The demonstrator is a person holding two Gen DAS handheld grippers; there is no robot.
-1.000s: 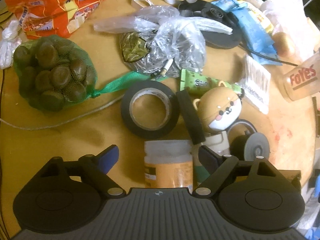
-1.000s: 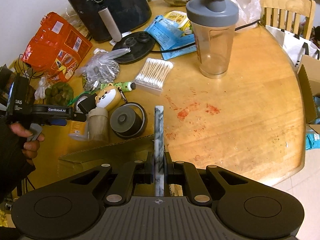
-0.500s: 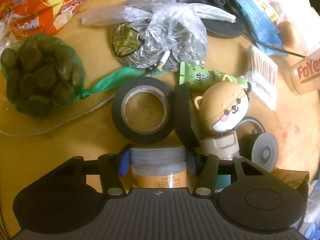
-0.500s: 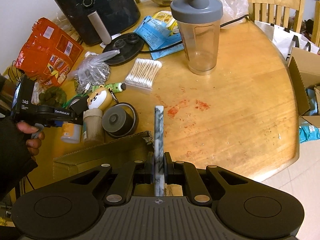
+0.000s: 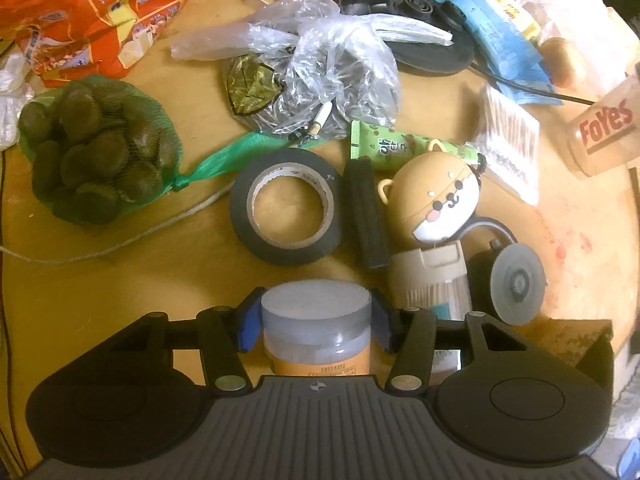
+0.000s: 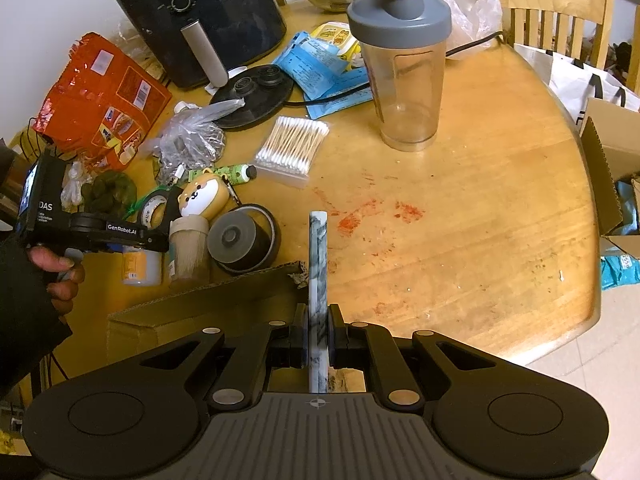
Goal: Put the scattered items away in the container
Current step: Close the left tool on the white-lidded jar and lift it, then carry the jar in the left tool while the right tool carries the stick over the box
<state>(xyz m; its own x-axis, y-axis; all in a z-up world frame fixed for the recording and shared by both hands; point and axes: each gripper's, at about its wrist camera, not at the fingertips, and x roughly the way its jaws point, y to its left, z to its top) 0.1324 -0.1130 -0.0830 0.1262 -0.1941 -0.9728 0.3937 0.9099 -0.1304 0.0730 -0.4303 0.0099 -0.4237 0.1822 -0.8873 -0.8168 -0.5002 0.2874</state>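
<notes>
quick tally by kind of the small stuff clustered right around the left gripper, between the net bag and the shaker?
Tape rolls: 2, flat black tape roll, upright tape roll
Lidded containers: 3, orange-label jar between the left gripper fingers, toothpick jar, round black tin
Tubes: 1, green tube
Dog-face cases: 1, dog-face case
Total: 7

The left gripper (image 5: 314,322) points steeply down, its blue pads (image 5: 245,322) having just closed against a jar's lid. The right gripper (image 6: 318,338) tilts downward too, clamped tight on a thin marbled stick.
</notes>
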